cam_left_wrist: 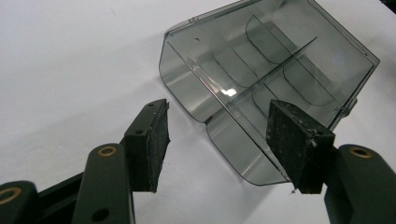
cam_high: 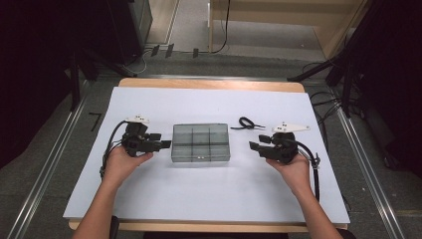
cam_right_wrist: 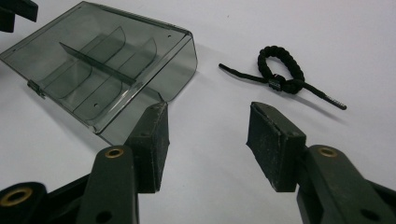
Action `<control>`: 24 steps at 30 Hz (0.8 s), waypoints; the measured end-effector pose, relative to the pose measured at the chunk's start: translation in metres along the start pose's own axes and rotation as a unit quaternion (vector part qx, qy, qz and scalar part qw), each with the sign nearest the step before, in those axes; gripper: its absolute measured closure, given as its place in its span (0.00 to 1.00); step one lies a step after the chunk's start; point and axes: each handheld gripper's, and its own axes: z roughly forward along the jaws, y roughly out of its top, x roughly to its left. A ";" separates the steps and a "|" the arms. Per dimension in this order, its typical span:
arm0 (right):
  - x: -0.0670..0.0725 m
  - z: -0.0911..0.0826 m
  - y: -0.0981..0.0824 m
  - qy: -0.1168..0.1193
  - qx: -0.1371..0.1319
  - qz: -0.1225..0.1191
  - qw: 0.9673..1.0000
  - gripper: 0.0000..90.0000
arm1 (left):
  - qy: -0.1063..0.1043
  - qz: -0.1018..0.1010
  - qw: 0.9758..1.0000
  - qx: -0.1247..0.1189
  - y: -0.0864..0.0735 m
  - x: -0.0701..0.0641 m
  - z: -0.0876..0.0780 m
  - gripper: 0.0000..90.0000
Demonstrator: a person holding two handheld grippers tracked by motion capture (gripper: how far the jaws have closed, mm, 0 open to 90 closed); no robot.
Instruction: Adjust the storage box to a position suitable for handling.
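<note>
Two handheld grippers flank a closed organizer box on a white table.
The left gripper (cam_high: pixel 166 144) and right gripper (cam_high: pixel 254 146) stand released beside the smoky clear compartment box (cam_high: pixel 200 143); a black braided bracelet (cam_high: pixel 247 123) lies near.

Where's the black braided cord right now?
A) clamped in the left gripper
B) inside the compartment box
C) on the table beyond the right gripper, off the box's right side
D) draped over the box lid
C: the black braided cord lies loose on the white table, right of the closed compartment box, ahead of the open right gripper.
</note>
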 end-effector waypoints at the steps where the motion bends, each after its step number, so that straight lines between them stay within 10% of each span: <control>1: 0.000 0.000 0.000 0.000 0.001 0.000 1.000 0.55 | -0.001 0.003 1.000 0.002 0.000 0.000 0.000 0.44; 24: 0.023 -0.007 -0.002 0.002 -0.009 -0.007 1.000 0.53 | -0.011 -0.002 1.000 0.013 -0.002 -0.007 -0.005 0.41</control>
